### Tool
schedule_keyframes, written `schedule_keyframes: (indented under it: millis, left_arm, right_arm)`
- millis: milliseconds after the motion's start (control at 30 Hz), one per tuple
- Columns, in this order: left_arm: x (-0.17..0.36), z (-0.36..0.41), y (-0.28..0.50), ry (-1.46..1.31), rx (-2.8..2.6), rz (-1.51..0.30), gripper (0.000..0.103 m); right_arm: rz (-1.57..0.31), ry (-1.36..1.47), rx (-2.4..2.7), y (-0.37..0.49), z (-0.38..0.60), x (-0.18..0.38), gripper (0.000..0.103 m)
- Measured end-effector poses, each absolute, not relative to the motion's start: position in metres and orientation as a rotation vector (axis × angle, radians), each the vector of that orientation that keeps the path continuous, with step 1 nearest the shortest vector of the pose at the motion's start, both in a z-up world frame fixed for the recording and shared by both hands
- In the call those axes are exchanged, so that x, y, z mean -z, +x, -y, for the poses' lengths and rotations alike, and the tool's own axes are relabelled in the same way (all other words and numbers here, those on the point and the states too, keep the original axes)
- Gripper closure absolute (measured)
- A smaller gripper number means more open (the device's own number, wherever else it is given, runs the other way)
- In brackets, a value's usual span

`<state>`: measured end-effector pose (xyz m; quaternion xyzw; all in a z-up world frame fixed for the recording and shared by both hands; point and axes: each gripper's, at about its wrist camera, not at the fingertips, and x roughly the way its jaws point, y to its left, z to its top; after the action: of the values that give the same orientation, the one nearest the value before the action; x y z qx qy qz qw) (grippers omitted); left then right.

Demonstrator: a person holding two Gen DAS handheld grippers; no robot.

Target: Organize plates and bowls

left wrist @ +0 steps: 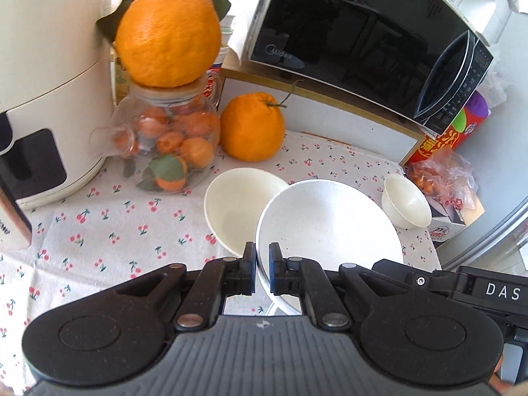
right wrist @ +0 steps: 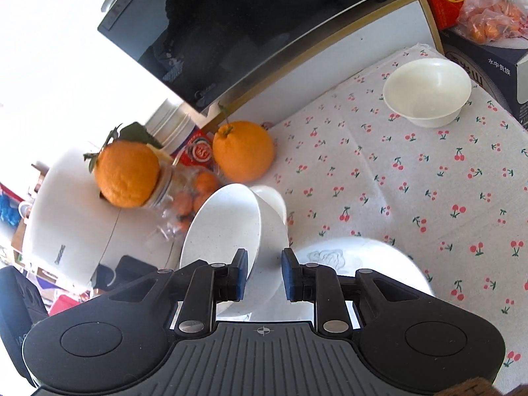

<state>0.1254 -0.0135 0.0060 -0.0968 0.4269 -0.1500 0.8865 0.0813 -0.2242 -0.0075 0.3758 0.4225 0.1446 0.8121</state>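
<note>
My left gripper point(left wrist: 262, 264) is shut on the near rim of a large white speckled bowl point(left wrist: 330, 221) and holds it tilted above the cherry-print cloth. The same bowl point(right wrist: 227, 227) shows in the right wrist view, tilted, with its rim between my right gripper's point(right wrist: 264, 270) open jaws. A cream bowl point(left wrist: 237, 204) sits just behind it on the cloth. A small white bowl point(left wrist: 407, 204) stands at the far right; it also shows in the right wrist view point(right wrist: 429, 89). A white plate point(right wrist: 363, 264) with a faint drawing lies under the right gripper.
A glass jar of small oranges point(left wrist: 171, 142) with a large orange point(left wrist: 168, 29) on top stands at the back left, beside a white appliance point(left wrist: 43, 82). Another orange point(left wrist: 252, 125) sits in front of the microwave point(left wrist: 363, 39). Boxes and a snack bag point(left wrist: 442, 171) crowd the right edge.
</note>
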Motion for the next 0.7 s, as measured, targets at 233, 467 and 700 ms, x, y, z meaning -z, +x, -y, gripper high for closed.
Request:
schedule_keyframes:
  millis: [233, 467, 700]
  left_arm:
    - [-0.002, -0.019, 0.11, -0.266, 0.29, -0.877, 0.097]
    - [0.004, -0.05, 0.096, -0.255, 0.294, -0.906, 0.096]
    - [0.015, -0.08, 0.082, -0.228, 0.296, -0.95, 0.097]
  right_arm:
    - [-0.921, 0.677, -0.398, 0.069, 0.188, -0.006, 0.081]
    - [-0.958, 0.672, -0.461, 0.068, 0.166, -0.003, 0.081]
    - [-1.009, 0.589, -0.557, 0.063, 0.134, 0.0, 0.081]
